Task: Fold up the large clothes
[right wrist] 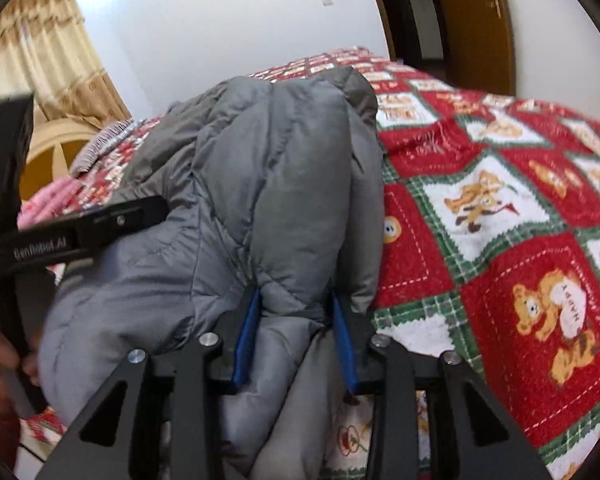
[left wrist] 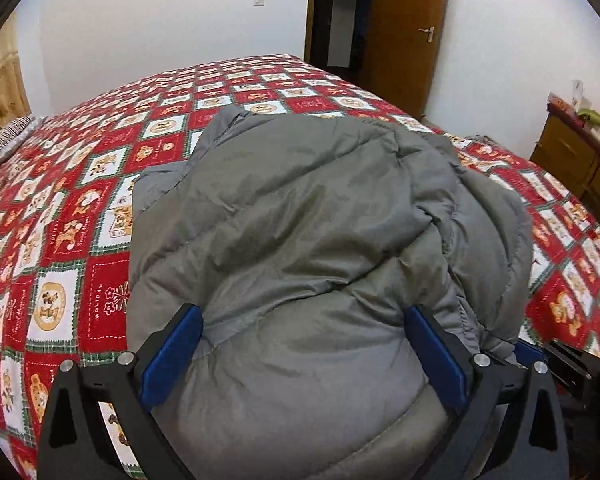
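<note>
While the grey quilted down jacket (left wrist: 300,216) lies bundled on the red-and-white bear-print patchwork bedspread (left wrist: 60,240), we note both grippers at its near edge. The jacket's long axis runs away from us toward the far side of the bed, with the collar end farthest off. The bedspread shows on both sides of it.

Left gripper (left wrist: 304,320): blue pads spread as wide as they go, straddling a fat puffy roll of the jacket. The fabric bulges between the pads and touches both. We judge this a loose straddle, not a pinch.

Right gripper (right wrist: 296,304): jaws part closed, blue pads pressed into a narrower fold of the same jacket, the fabric gathered and creased between them. We read that as a hold.

In the right wrist view the left gripper's black body (right wrist: 68,236) sits to the left, against the jacket's flank, with a hand (right wrist: 0,364) at the frame edge.

Relation that matters: the bulk lies straight ahead of both tools and slightly below them. The right holds the jacket's right-hand edge. The left sits over the thicker middle.

Our judgement: the next fold should go along the long axis, and the left needs a thinner bite first.
</note>
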A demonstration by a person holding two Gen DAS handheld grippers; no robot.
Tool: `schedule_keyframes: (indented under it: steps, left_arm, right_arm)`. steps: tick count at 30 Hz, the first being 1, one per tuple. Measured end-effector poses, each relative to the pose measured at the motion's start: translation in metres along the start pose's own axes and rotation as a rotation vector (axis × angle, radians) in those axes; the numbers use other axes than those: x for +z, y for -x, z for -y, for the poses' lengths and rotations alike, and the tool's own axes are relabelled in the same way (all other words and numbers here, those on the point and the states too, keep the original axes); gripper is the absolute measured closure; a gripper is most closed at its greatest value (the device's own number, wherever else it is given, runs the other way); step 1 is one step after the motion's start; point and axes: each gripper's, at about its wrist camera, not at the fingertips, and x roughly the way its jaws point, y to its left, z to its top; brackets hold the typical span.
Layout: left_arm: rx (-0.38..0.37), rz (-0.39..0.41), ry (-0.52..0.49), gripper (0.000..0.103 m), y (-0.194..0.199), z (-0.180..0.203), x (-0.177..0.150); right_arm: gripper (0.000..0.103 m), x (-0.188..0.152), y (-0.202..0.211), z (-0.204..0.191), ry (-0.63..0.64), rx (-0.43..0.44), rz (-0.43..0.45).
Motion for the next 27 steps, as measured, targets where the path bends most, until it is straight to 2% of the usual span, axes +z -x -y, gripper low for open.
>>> schedule_keyframes:
  steps: [4,7,10,11,12,13,17,18,21,24,26,27]
  left_arm:
    - [0.044,0.002,-0.015,0.001,-0.004,0.005,-0.002]
    - [0.066,-0.021,-0.012,0.001,0.000,0.006,-0.003]
    - [-0.007,-0.027,0.051,0.001,0.024,-0.011,-0.006]
    - [-0.052,-0.001,0.089,0.001,0.039,-0.025,-0.009]
    - [-0.075,0.024,0.129,0.001,0.050,-0.038,-0.010]
    - [-0.084,0.050,0.174,0.001,0.059,-0.051,-0.011]
    - [-0.107,0.119,0.348,0.001,0.066,-0.101,-0.005]
    - [-0.109,0.113,0.368,0.001,0.063,-0.106,-0.003]
    - [-0.152,0.075,0.422,0.001,0.040,-0.120,0.002]
    - [-0.219,0.008,0.460,0.001,0.009,-0.120,-0.006]
    - [-0.258,-0.019,0.470,0.001,-0.004,-0.119,-0.012]
    - [-0.280,-0.029,0.478,0.001,-0.010,-0.118,-0.016]
  right_arm:
    - [0.065,-0.006,-0.001,-0.007,0.026,-0.044,0.040]
    - [0.064,-0.006,0.002,-0.010,0.022,-0.051,0.031]
    - [0.057,-0.006,0.016,-0.002,-0.016,-0.009,-0.003]
    - [0.049,-0.003,0.026,0.006,-0.051,0.015,-0.021]
    - [0.038,-0.001,0.035,0.014,-0.077,0.027,-0.025]
    - [0.029,0.003,0.048,0.023,-0.106,0.046,0.000]
    - [0.015,0.035,0.080,0.046,-0.178,0.104,0.138]
    - [0.010,0.044,0.078,0.050,-0.197,0.129,0.146]
    - [0.009,0.065,0.056,0.052,-0.208,0.175,0.123]
    - [0.010,0.072,0.015,0.044,-0.139,0.124,0.034]
    - [0.010,0.070,-0.005,0.047,-0.116,0.080,0.007]
    - [0.010,0.067,-0.012,0.051,-0.123,0.087,-0.003]
